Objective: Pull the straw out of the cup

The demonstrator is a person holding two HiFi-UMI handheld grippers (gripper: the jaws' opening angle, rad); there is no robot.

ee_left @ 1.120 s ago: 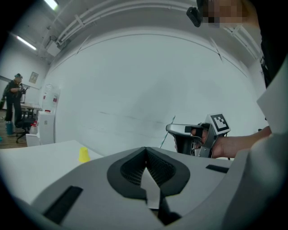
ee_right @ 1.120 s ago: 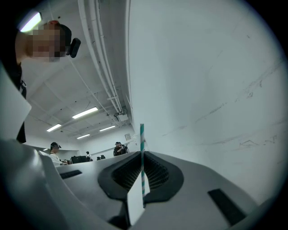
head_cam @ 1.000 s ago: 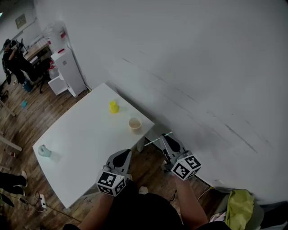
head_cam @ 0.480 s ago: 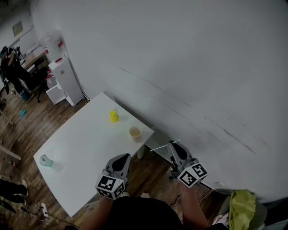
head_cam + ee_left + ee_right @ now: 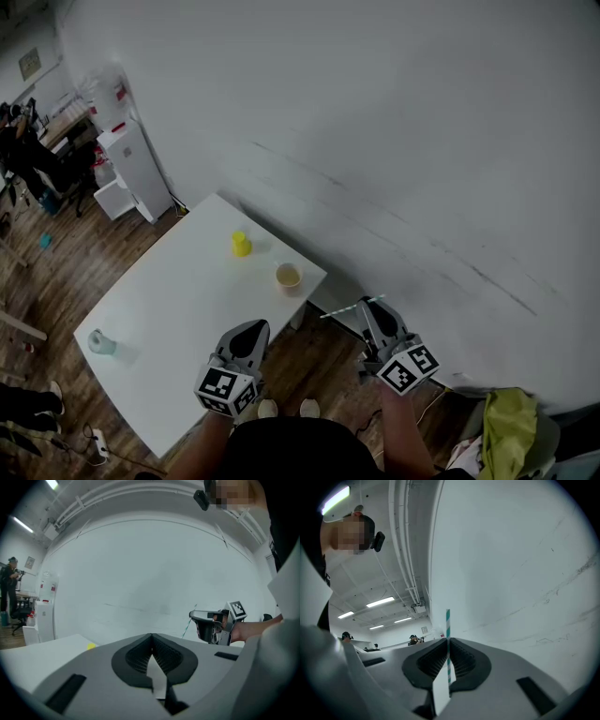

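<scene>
Teal-and-white striped, the straw is out of the cup and sits crosswise in the right gripper. In the head view its long axis runs roughly level. One end points back toward the table's corner and the other toward the white wall. It hangs over the wooden floor, just past that corner and apart from the cup. In the right gripper view the straw stands upright between the ribbed pads and rises above them. The right gripper is nearly closed, its jaws pinching the straw.

Both grippers are held out in front of the person's body, marker cubes toward the head camera, jaws aimed away at the wall. The left gripper hovers at the table's near edge. In its own view the left gripper has its jaws together with nothing between them. That view also shows the other gripper off to the right with the straw slanting from it.

The cup stands open-mouthed on the white table, near the corner. A small yellow thing stands beyond the cup, and a pale blue thing sits well apart near the opposite edge. A white cabinet stands by the wall, and a yellow-green cloth lies at the lower right.
</scene>
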